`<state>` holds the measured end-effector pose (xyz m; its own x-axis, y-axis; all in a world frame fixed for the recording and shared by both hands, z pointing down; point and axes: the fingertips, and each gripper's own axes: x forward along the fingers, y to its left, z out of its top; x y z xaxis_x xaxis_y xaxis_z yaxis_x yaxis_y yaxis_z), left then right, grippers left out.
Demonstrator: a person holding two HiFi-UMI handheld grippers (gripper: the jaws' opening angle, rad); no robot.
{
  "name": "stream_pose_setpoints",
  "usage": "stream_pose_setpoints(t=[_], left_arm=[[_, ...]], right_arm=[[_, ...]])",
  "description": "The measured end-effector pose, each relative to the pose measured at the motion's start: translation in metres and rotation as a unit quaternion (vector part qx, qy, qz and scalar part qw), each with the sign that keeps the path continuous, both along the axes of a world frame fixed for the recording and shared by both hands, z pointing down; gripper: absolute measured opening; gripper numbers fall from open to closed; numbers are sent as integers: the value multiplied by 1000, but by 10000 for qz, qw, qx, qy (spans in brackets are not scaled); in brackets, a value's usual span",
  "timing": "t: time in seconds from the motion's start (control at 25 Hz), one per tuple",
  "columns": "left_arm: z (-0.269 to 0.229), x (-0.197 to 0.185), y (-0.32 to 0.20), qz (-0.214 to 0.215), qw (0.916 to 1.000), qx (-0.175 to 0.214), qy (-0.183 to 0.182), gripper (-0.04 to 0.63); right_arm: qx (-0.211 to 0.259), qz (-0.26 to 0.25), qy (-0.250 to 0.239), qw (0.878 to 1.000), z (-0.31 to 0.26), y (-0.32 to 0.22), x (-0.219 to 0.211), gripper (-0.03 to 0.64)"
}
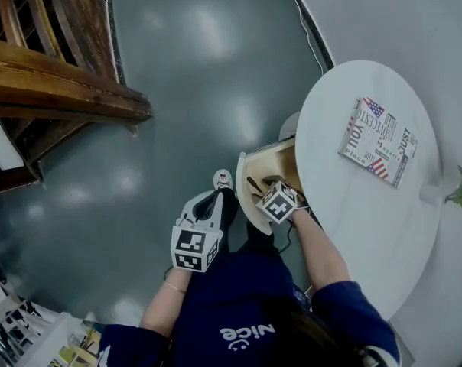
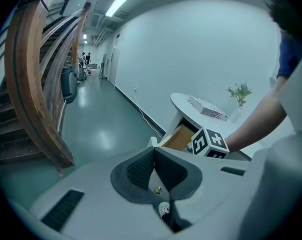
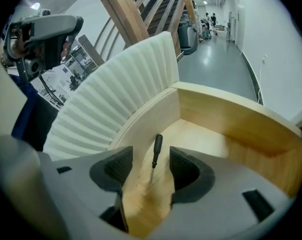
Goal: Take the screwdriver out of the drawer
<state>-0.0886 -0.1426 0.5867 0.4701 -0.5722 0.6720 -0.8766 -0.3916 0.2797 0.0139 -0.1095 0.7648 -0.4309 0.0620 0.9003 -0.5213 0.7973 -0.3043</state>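
Right gripper (image 3: pixel 151 156): jaws apart, screwdriver (image 3: pixel 157 143) lying between them on drawer (image 3: pixel 231 119) floor. Left gripper (image 2: pixel 154 154): jaws together, nothing held, near drawer.

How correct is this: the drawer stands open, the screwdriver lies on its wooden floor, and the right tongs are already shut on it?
One thing is wrong: the right tongs are open, not shut. The drawer stands open and the screwdriver lies on its wooden floor, between the pads and untouched, as the right gripper view shows.
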Motion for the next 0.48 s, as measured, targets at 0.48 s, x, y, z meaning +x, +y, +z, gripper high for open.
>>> stream_pose_setpoints(t=[0.48], left_arm=[[26, -14, 14, 16, 9992, -365, -149, 5]], right_arm=[[-194, -549, 154, 9982, 36, 5, -2, 249]])
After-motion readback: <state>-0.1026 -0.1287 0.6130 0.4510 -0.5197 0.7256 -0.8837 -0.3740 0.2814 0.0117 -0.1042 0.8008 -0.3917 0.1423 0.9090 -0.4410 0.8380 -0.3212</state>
